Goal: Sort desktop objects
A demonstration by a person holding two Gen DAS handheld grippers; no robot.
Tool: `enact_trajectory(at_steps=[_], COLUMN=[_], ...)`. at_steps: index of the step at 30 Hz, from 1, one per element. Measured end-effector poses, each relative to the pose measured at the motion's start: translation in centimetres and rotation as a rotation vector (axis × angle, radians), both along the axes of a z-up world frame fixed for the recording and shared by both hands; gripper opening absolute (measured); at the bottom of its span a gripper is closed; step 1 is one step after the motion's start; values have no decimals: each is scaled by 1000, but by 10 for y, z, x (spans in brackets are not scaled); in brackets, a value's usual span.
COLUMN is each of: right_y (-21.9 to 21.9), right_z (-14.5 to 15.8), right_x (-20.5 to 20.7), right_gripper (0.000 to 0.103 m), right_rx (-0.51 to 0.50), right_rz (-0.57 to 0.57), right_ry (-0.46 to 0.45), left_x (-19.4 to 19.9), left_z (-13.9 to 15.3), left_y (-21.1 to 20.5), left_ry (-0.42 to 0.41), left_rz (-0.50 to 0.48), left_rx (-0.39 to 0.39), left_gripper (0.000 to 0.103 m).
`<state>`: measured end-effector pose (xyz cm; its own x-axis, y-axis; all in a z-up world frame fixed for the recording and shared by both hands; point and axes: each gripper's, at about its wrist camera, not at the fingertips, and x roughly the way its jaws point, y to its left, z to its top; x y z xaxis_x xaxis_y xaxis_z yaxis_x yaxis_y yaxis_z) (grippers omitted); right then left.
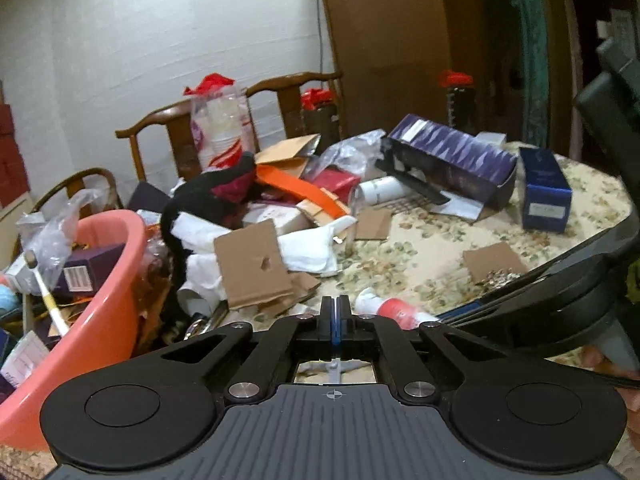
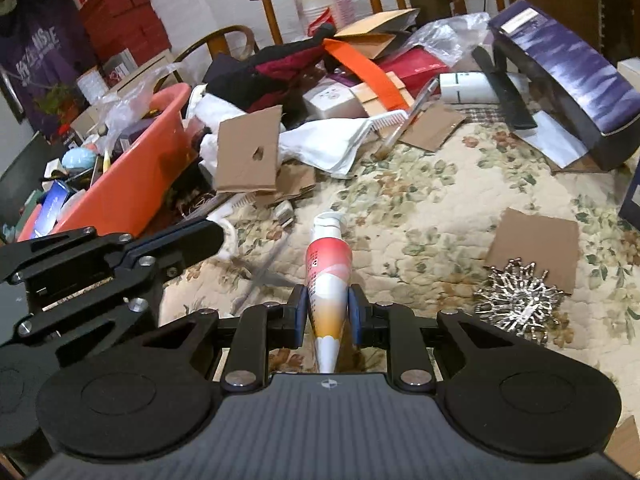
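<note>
My right gripper is shut on a red, white and orange tube with a white cap, held above the floral tablecloth. The tube also shows in the left wrist view, just beyond my left gripper, which is shut and empty. The left gripper shows in the right wrist view at the left, next to the coral plastic basin. The basin holds boxes and several small items.
A heap of cardboard, white cloth, dark clothing and boxes fills the table's far side. A purple box and blue box stand at the right. A silver ornament lies by a cardboard piece. Wooden chairs stand behind.
</note>
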<state>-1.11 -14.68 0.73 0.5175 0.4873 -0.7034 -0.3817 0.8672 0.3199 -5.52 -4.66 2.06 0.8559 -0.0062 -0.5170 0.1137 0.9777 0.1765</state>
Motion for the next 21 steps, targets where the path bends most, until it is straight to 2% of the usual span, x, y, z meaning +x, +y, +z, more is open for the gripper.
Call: enact_trajectory(at_steps=[3, 5, 6, 7, 8, 9, 10, 12, 13, 14, 15, 16, 17, 18, 21], right_y=[-2, -6, -8, -9, -10, -10, -11, -12, -12, -12, -13, -13, -13, -13, -13], right_z=[1, -1, -2, -2, -2, -3, -3, -3, -4, -4, -3, -3, -3, -2, -2], right_x=[-1, 2, 3, 4, 5, 5, 5, 5, 5, 5, 5, 5, 4, 4, 3], right_gripper=[24, 24, 24, 24, 24, 24, 24, 24, 24, 24, 24, 24, 24, 24, 24], right_rx=[-4, 1, 7, 11, 12, 11, 10, 14, 16, 15, 15, 15, 15, 16, 16], right_rz=[-11, -24, -26, -25, -25, -25, -25, -24, -22, -21, -23, -23, -21, -20, -21], right_ry=[-10, -2, 4, 6, 7, 5, 4, 7, 9, 8, 8, 6, 2, -1, -3], left_x=[1, 2, 1, 0, -2, -4, -7, -11, -11, -8, -2, 1, 3, 4, 1], left_z=[-4, -8, -12, -15, -20, -23, -27, -35, -39, -43, -47, -49, -50, -49, -52], left_y=[11, 23, 26, 29, 29, 27, 25, 16, 12, 9, 8, 9, 8, 8, 3], left_ry=[21, 62, 80, 92, 99, 99, 96, 83, 85, 105, 138, 136, 144, 164, 153], left_rz=[25, 44, 40, 36, 30, 23, 12, -28, -48, -64, -53, -46, -60, -78, -39], left_rx=[34, 35, 36, 39, 47, 63, 89, 155, 176, 183, 177, 141, 121, 101, 110], left_gripper=[0, 24, 26, 36, 49, 57, 72, 82, 82, 69, 65, 47, 18, 0, 0])
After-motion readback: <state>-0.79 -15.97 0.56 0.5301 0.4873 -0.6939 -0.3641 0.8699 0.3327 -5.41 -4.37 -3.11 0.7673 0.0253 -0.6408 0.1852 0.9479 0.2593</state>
